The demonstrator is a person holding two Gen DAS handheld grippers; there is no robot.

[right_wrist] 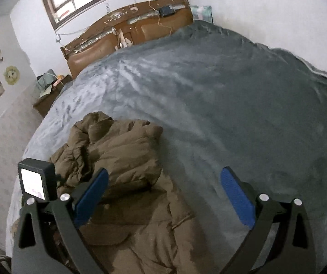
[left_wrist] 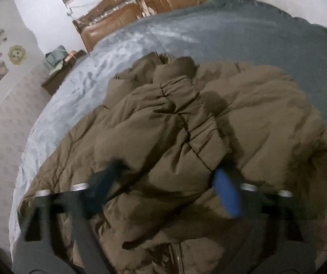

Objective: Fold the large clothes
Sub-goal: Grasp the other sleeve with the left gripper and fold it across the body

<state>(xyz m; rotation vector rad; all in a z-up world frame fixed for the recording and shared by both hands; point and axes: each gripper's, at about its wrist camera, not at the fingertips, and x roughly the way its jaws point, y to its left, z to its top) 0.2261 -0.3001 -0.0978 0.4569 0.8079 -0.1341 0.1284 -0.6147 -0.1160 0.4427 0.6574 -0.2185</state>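
Grey bedspread dominates right view, right gripper agape; left gripper straddles jacket.

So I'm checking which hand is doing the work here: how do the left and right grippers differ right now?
The left gripper hangs over the brown puffer jacket, with a bunched fold of it between its jaws; the right gripper straddles the jacket's edge and the grey blanket, jaws wide and gripping nothing. The left looks motion-blurred, the right sharp. Both have blue pads and point down at the bed.
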